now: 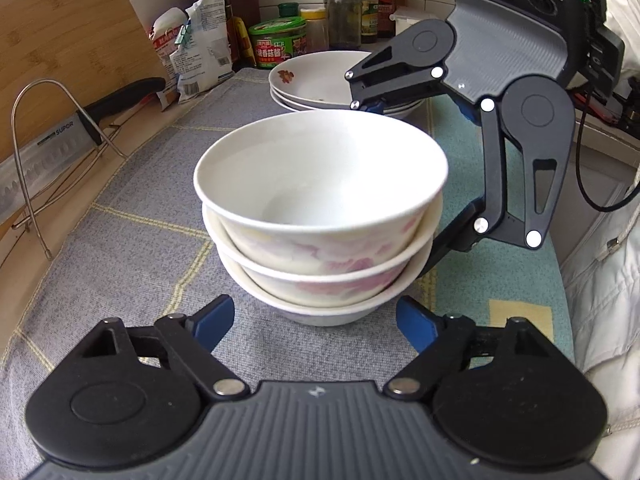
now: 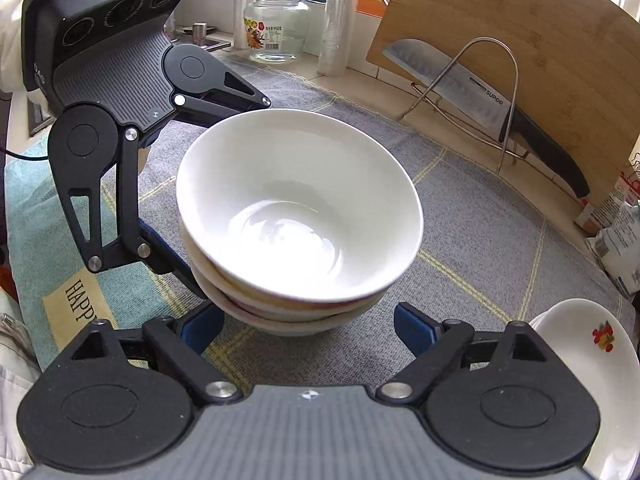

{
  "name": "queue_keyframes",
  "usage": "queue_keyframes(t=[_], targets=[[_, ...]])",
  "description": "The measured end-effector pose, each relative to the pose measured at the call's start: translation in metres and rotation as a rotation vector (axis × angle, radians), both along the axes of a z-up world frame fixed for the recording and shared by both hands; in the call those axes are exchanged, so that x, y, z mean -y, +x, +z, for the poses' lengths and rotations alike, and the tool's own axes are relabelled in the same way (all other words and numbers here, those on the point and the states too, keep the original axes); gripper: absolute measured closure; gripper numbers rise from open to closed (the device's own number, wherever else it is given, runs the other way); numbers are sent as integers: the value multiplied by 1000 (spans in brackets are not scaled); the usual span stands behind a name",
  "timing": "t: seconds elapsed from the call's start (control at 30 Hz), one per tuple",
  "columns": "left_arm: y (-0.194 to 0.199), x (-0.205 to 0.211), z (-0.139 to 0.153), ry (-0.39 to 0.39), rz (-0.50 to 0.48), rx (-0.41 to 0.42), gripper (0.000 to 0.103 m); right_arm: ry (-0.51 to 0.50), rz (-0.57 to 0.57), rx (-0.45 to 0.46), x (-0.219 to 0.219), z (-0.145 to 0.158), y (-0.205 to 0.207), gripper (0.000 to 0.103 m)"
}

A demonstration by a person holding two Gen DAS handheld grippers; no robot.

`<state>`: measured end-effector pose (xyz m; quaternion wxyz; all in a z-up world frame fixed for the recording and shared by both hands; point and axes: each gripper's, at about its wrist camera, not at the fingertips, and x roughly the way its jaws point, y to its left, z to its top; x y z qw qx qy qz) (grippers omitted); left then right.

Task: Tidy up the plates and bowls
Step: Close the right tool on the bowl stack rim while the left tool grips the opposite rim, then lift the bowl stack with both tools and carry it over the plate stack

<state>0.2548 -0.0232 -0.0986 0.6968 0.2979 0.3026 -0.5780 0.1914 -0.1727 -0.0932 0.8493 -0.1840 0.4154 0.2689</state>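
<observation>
1. Three white bowls (image 1: 320, 216) stacked one inside another, in the middle of both views, on a grey woven cloth (image 1: 132, 248) with thin yellow lines. Nothing inside the top bowl. Faint pink flowers on the outer walls.
2. A stack of shallow white plates (image 1: 316, 80) up the middle of the left wrist view, behind the bowls; a small red and brown flower print on the top one. Same plates at the lower right edge of the right wrist view.
3. Left gripper (image 1: 316, 320) at the bottom of its own view, tilted down, jaws spread with blue pads (image 1: 216, 320) on either side of the bottom bowl, not touching it. Seen again at the upper left of the right wrist view, beside the stack.
4. Right gripper (image 2: 308, 324) at the bottom of its own view, also tilted down, jaws wide apart around the foot of the stack, holding nothing.
5. Wooden cutting board (image 2: 520, 40) leaning at the upper right of the right wrist view, with a shiny cleaver (image 2: 448, 76) with a black handle in a bent wire rack (image 2: 496, 96).
6. Glass jar (image 2: 276, 24) with a dark lid at the top middle of the right wrist view; clear water low inside.
7. Green tub (image 1: 278, 42), bottles and bags along the top of the left wrist view.
</observation>
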Motion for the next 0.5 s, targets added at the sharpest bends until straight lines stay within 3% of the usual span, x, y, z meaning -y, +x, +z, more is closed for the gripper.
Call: queue_keyframes(t=[0.5], targets=[[10,9,9,-1,-96,-71,18,-16,76,-34,-5,1,7,19]])
